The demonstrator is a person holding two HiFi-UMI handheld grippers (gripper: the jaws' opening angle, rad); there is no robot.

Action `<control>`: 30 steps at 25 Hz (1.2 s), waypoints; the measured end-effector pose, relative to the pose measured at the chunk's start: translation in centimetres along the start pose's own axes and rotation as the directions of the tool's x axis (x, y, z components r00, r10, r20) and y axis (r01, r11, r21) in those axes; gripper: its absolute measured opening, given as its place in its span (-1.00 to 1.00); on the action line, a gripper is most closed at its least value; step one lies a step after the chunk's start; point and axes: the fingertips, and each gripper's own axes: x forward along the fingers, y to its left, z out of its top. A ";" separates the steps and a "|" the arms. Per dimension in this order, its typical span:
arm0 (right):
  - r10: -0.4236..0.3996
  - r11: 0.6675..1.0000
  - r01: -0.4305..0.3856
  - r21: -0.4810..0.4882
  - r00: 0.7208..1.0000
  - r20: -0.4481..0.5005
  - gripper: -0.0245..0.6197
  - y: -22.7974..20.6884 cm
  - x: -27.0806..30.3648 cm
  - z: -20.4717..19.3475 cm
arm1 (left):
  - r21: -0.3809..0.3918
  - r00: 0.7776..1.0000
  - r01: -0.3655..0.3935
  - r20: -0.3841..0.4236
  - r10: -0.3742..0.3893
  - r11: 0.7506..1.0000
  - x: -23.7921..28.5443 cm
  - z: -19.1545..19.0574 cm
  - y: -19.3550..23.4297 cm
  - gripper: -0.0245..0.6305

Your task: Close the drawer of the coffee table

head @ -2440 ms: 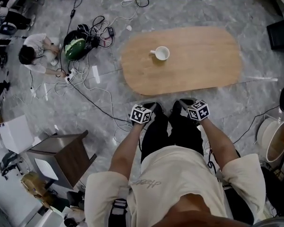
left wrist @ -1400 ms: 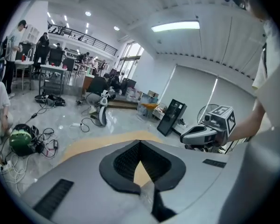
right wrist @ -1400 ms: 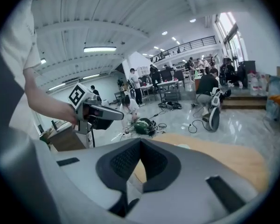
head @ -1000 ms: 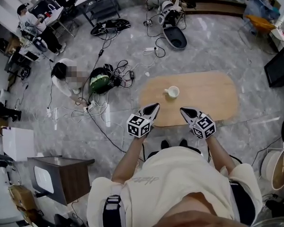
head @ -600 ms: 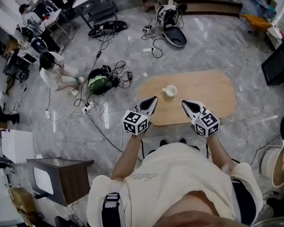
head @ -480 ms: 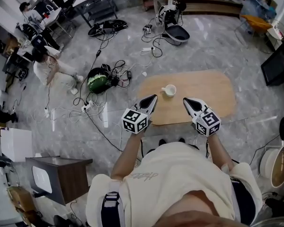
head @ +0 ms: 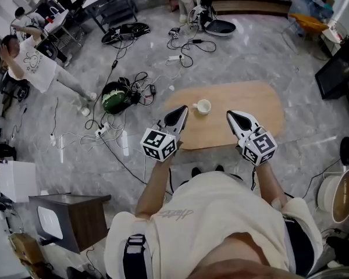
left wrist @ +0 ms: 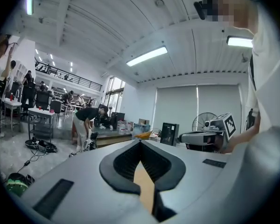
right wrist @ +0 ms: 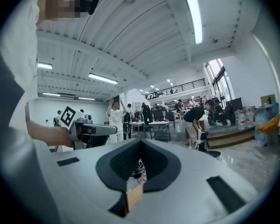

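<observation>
The coffee table (head: 250,106) is an oval wooden top on the grey marble floor, straight ahead of me. No drawer shows from above. A white cup (head: 202,106) stands on its left part. My left gripper (head: 179,114) hangs in the air over the table's near left edge, jaws shut and empty. My right gripper (head: 237,120) is level with it over the near middle, also shut on nothing. In the left gripper view the fingertips (left wrist: 141,145) meet, and the right gripper (left wrist: 210,133) shows beside them. The right gripper view shows closed tips (right wrist: 140,144).
Tangled cables (head: 119,127) and a green object (head: 112,97) lie on the floor left of the table. A brown cabinet (head: 70,217) stands at the lower left, a white bucket (head: 336,195) at the right, a black screen (head: 337,68) beyond. A person (head: 32,63) stands far left.
Both grippers have risen from low at the table's front edge to held up over it, a little further apart. The person on the floor has stood up and moved left.
</observation>
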 end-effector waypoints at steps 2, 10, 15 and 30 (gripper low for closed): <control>-0.016 1.000 0.016 -0.020 1.000 0.008 -0.94 0.1 -0.1 0.5 | 0.020 1.000 -0.006 0.017 0.005 1.000 -0.4 0.8 0.0 -0.91; -0.052 0.998 0.053 -0.029 0.998 0.028 -0.94 -1.2 -0.9 1.2 | 0.074 1.000 -0.030 0.003 0.030 0.997 -0.2 0.7 -0.3 -0.91; -0.049 0.998 0.050 -0.029 0.998 0.026 -0.94 -0.6 -1.9 0.6 | 0.073 1.000 -0.029 -0.011 0.029 0.997 -0.4 -0.3 -1.2 -0.91; -0.039 0.999 0.040 -0.035 0.999 0.029 -0.94 -0.4 -3.6 0.1 | 0.062 1.000 -0.006 -0.019 0.007 0.998 0.1 -1.3 -2.8 -0.91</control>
